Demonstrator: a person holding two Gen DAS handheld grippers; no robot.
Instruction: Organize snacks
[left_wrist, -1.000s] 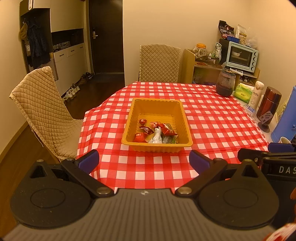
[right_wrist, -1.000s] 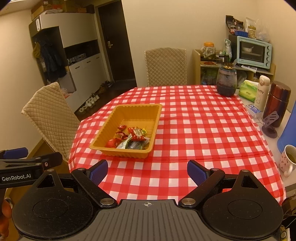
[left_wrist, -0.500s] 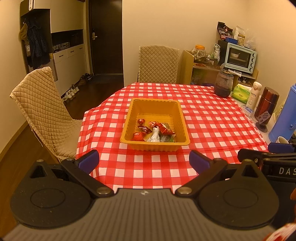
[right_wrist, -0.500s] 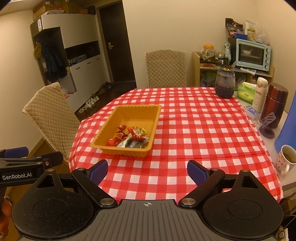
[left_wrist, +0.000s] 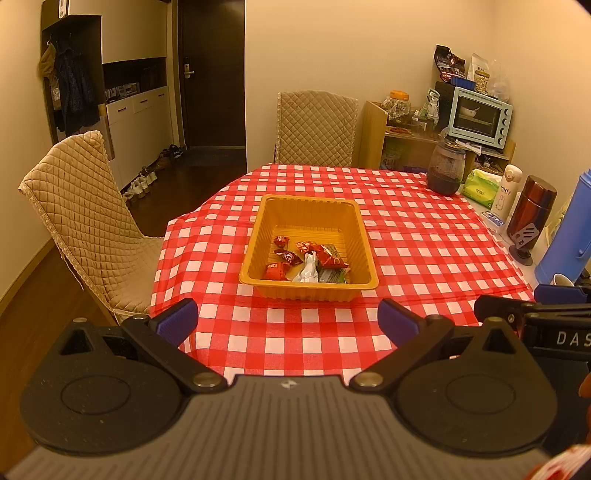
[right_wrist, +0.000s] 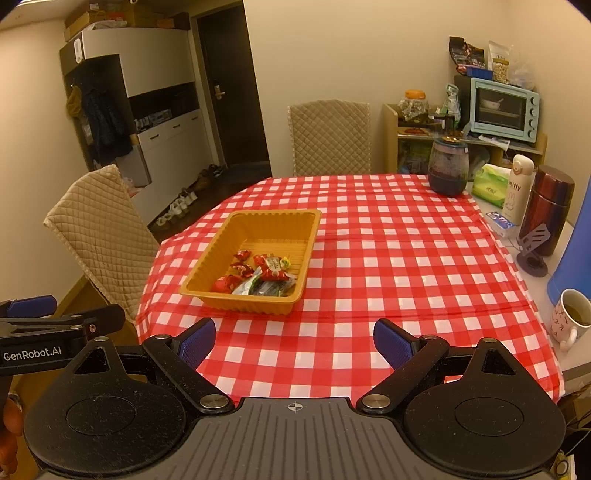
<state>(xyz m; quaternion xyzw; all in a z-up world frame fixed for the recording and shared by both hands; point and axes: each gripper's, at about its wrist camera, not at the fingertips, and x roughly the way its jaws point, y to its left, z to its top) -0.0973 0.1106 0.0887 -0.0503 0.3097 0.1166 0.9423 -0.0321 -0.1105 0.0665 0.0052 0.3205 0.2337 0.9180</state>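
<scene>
Over the last second both cameras have drawn back from the counter (left_wrist: 424, 240): the orange tray (left_wrist: 362, 236) sits a little smaller and farther off in each view than it did, and more of the checked cloth shows in front of it. Nothing in the tray has shifted. I read this as a retreat — the sorting looks finished or close to it, since no loose snack lies on the cloth that either view takes in.

The left hand-held gripper (left_wrist: 288, 319) has its blue pads spread wide with nothing between them; the right hand-held gripper (right_wrist: 294, 339) is spread just as wide and likewise carries nothing. Both hang over the near edge of the counter, well apart from the tray.

The snacks (left_wrist: 306, 260) are all in the near half of the tray: several red wrappers, a silvery one and a darker flat packet, piled so that an exact count is not possible. The tray's near wall hides the lowest of them.

At the counter's right side stand a dark jar (right_wrist: 448, 168), a maroon flask (right_wrist: 546, 210) and a mug (right_wrist: 570, 317). A blue jug beside them is cut off by the frame, and whether more snacks lie beyond the lens edge cannot be told.
</scene>
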